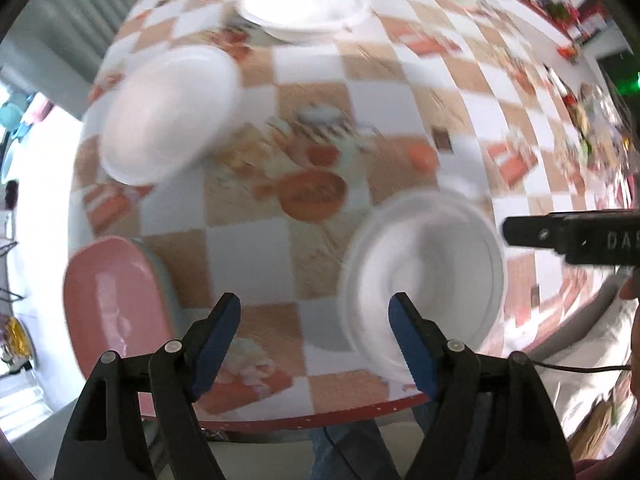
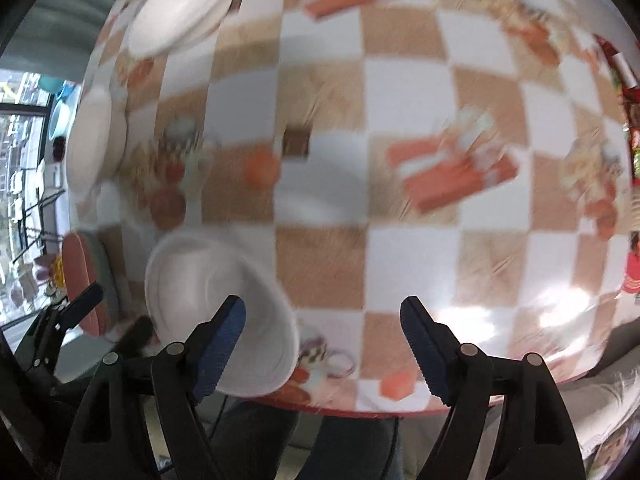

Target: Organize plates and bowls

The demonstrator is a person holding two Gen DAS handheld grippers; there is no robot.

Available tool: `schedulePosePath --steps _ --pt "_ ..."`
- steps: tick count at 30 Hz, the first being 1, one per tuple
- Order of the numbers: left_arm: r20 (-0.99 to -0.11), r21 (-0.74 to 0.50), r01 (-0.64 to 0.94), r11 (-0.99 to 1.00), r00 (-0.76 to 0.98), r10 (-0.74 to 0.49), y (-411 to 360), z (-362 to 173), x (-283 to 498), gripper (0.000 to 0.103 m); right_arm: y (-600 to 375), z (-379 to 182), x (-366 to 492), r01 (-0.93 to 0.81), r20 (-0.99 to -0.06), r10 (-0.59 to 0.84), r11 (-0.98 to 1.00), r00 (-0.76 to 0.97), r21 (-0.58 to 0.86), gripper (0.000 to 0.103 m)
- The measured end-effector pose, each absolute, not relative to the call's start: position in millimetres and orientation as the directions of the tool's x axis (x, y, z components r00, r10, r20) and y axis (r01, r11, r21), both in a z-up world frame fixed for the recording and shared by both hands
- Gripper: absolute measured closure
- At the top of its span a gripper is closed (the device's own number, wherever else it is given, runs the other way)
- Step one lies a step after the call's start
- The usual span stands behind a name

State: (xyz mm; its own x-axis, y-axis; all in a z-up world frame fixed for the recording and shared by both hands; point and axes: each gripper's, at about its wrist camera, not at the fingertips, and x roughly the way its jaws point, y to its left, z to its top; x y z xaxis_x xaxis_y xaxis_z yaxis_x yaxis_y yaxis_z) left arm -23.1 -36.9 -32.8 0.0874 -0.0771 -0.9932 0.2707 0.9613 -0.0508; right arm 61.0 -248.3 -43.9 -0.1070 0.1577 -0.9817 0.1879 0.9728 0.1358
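We see both the left gripper (image 1: 314, 312) and the right gripper (image 2: 322, 316) spread wide, holding nothing. A stack of white round foam bowls (image 1: 424, 276) sits near the checkered table's (image 1: 248, 252) front edge. Beside it lies a pink oval plate (image 1: 116, 304).

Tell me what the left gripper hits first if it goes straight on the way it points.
Probably the checkered tablecloth: the open left gripper points down at bare cloth between the pink plate and the near white bowl. Blur and fisheye leave the depth unclear.
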Motion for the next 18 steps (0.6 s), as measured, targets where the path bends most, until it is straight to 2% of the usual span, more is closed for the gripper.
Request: schedulePosePath --steps 6,11,18 --pt "-0.985 -0.005 0.165 0.986 0.169 -0.033 1.9 -27.1 35.5 0.023 -244.7 -9.4 106.8 0.166 -0.986 0.156 0.975 -0.055 0.145 0.022" --pt "-0.98 0.05 0.084 0.995 0.196 0.033 42.6 -28.3 82.4 0.023 -214.0 -10.6 128.8 0.133 -0.984 0.173 0.977 -0.049 0.165 0.022" --pt "-0.976 0.118 0.047 0.992 0.19 0.108 72.2 -38.3 116.7 0.023 -156.8 -26.8 152.0 0.104 -0.977 0.206 0.974 -0.062 0.199 0.022"
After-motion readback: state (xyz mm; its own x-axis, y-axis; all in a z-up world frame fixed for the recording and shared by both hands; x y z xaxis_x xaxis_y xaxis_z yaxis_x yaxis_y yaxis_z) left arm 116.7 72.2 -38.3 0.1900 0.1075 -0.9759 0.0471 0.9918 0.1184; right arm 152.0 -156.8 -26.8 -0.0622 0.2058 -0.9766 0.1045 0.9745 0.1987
